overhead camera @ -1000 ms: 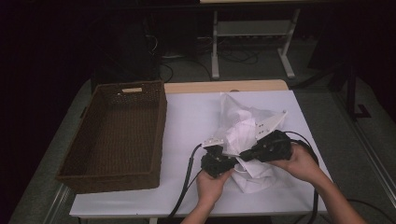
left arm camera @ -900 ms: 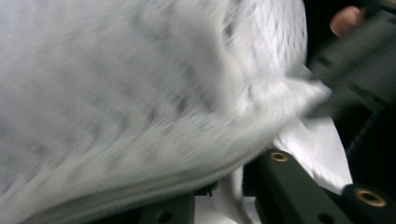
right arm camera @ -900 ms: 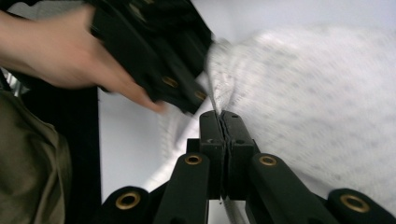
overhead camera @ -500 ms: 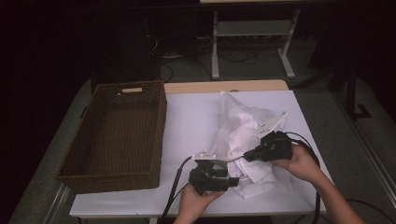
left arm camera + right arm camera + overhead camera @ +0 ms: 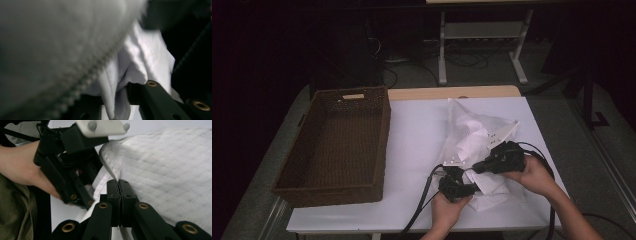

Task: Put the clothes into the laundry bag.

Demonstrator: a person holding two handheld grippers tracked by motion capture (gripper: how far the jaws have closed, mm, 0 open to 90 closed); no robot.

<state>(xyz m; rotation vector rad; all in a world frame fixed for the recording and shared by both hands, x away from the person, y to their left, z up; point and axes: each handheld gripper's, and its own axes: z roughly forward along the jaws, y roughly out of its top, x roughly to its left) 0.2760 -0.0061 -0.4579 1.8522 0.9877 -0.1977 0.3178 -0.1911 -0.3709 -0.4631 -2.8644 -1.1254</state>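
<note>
So the white garment (image 5: 472,137) is sitting crumpled on the right half of the white tabletop (image 5: 412,135), near the front edge. Right tongs (image 5: 119,182) are clamped shut on a fold of it, and the left tongs (image 5: 454,185) have fabric bunched between the jaws, looks like a grip too. Empty brown wicker basket (image 5: 337,145) sits off to the left.
</note>
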